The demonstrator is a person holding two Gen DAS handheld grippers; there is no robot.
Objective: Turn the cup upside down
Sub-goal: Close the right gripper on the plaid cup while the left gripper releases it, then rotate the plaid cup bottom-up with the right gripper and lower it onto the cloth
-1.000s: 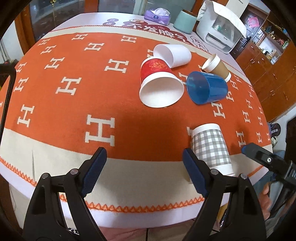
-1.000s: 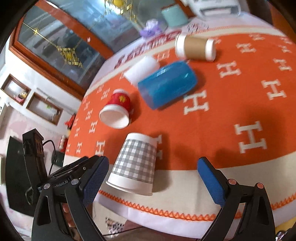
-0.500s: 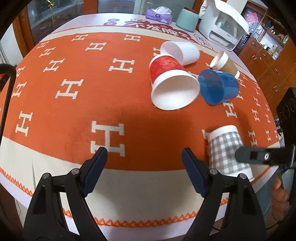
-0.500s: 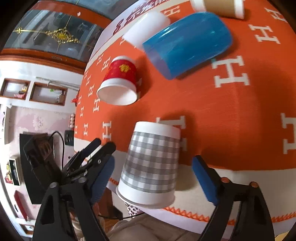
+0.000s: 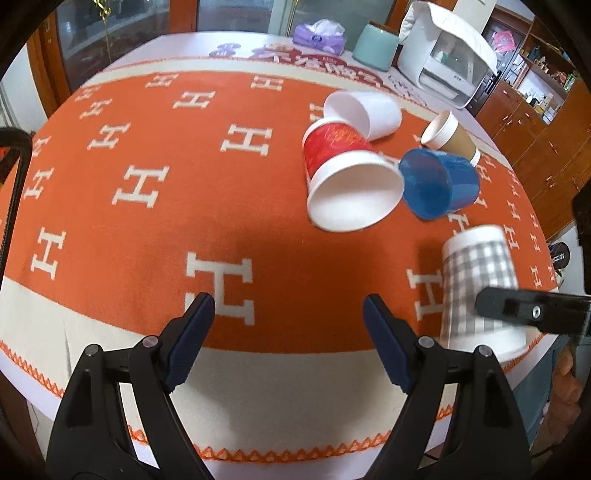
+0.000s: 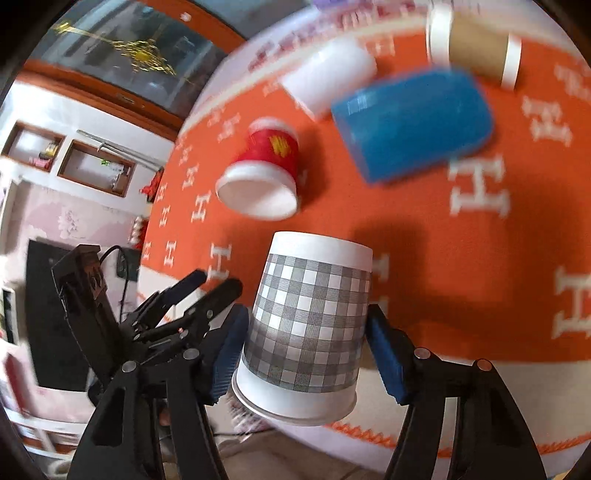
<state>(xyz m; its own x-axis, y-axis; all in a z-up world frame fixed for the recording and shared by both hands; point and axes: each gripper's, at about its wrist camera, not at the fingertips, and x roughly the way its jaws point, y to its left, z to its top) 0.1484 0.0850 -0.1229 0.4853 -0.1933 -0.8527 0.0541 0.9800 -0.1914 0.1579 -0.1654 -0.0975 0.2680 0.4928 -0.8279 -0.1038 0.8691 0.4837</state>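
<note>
A grey checked paper cup [image 6: 308, 325] stands upside down near the table's front edge; it also shows in the left wrist view [image 5: 476, 280]. My right gripper [image 6: 308, 350] has closed in around it, blue pads touching both sides. One right finger [image 5: 524, 308] crosses in front of the cup in the left wrist view. My left gripper [image 5: 288, 332] is open and empty over the orange cloth, left of the cup.
A red cup [image 5: 343, 173], a blue cup [image 5: 436, 184], a white cup [image 5: 365, 110] and a brown cup [image 5: 450, 136] lie on their sides mid-table. A tissue pack [image 5: 319, 35], a teal jar [image 5: 375, 50] and a white appliance [image 5: 443, 59] stand at the back.
My right gripper has moved in on the checked cup and narrowed until its pads meet the cup's sides. The left gripper has drifted slightly forward, staying open.
</note>
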